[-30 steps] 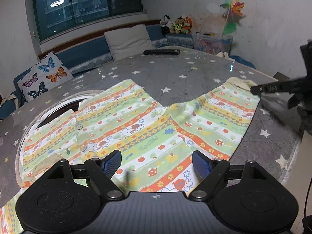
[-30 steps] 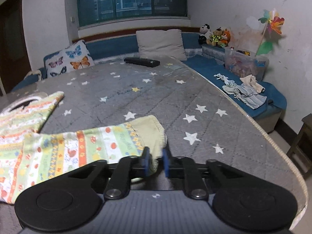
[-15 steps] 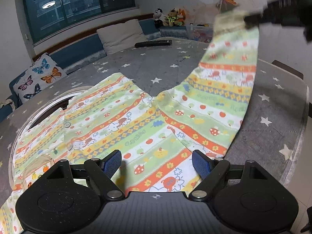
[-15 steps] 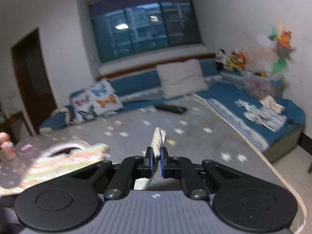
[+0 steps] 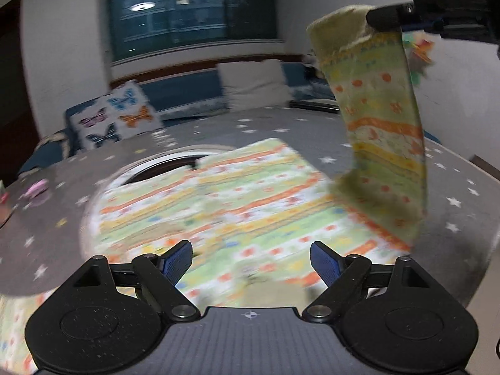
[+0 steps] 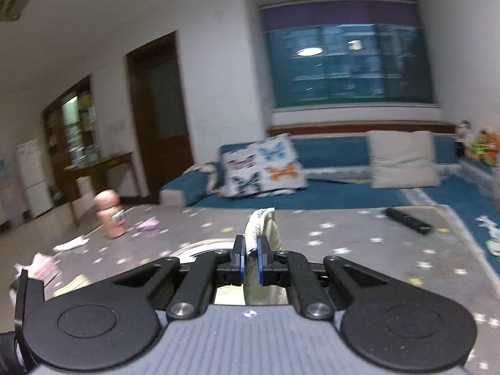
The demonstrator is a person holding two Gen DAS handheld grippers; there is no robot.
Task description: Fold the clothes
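The pants point(image 5: 237, 200) are striped green, yellow, orange and white with small cartoon prints. Most of the garment lies flat on the starred table point(image 5: 78, 187), partly covering a round opening in it. One leg point(image 5: 384, 118) is lifted off the table and hangs upright from its pale ribbed cuff point(image 6: 261, 225), which is pinched high above the table's right side.

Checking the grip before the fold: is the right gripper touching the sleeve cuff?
Touching. The right wrist view shows the right gripper with its blue pads shut on the sleeve cuff, fabric pinched between them.
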